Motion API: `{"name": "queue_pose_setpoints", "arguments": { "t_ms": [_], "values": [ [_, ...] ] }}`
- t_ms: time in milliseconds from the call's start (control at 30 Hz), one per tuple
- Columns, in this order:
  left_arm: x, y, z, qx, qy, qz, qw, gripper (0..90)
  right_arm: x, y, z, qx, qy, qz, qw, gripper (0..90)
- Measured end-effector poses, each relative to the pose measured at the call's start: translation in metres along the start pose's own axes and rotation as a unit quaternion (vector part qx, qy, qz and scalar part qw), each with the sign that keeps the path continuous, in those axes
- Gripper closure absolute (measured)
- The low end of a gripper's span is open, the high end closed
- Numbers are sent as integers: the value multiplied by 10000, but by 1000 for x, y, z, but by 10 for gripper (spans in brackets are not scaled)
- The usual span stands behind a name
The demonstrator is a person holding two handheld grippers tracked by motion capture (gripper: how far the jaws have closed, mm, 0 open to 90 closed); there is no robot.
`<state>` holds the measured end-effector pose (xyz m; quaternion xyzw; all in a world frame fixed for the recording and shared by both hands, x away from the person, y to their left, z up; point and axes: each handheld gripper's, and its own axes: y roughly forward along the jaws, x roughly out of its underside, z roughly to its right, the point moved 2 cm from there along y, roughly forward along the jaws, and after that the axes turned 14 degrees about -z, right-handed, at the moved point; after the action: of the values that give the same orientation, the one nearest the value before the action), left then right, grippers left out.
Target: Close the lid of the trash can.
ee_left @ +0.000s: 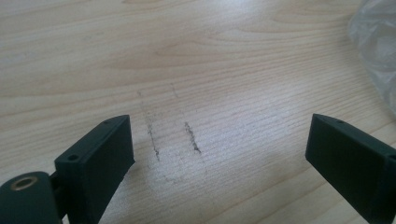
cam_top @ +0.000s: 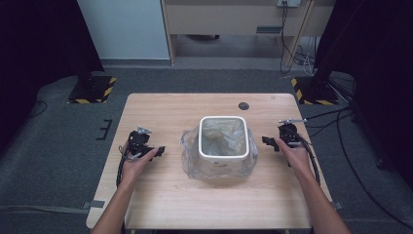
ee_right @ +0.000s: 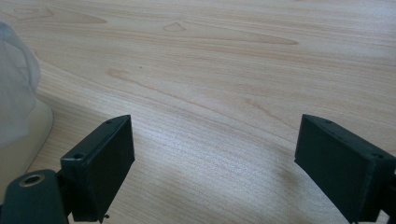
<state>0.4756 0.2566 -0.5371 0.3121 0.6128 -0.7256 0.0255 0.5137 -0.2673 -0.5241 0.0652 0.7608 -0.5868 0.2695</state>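
High view: white bin (cam_top: 223,157) lined with a clear plastic bag (cam_top: 191,157), mid-tabletop (cam_top: 160,195); left gripper (cam_top: 159,150) and right gripper (cam_top: 265,141) flank it, both gaping, empty; risk: thin liner may tear or slip when pinched.

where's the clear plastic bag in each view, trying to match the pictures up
High view: the clear plastic bag lines the white bin at the table's centre and spills over its sides.
Left gripper view: a crinkled patch of the bag sits at the upper right edge.
Right gripper view: the bag drapes over the bin's wall at the left edge.
Shared landmark: the light wooden tabletop.
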Motion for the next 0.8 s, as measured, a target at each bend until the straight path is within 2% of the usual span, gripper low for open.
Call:
{"name": "queue_pose_setpoints", "arguments": {
  "t_ms": [67,100,133,167,200,267,333,433,500,800],
  "values": [
    [2,4,0,20,-32,11,10000,68,2,3,1,90,7,13,10000,111],
    [4,6,0,-14,-6,-1,10000,66,3,5,1,115,19,18,9999,111],
    [5,6,2,-87,-74,14,9999,56,4,6,0,96,67,-7,9999,111],
    [6,6,2,-181,53,-16,9998,59,6,7,0,112,61,-14,9999,111],
    [6,7,3,-186,76,3,9998,57,7,9,0,169,53,0,9998,111],
    [7,7,5,-179,16,66,9998,54,9,10,-1,164,92,13,9998,110],
    [8,8,5,-199,47,117,9997,54,10,12,0,265,39,33,9996,110],
    [9,9,6,-288,126,116,9994,46,11,12,-2,223,97,52,9997,107],
    [11,10,7,-293,107,188,9993,31,11,13,-2,261,62,71,9996,106],
    [12,9,8,-311,88,209,9993,27,20,14,-2,366,66,58,9993,87]
  ]
}}
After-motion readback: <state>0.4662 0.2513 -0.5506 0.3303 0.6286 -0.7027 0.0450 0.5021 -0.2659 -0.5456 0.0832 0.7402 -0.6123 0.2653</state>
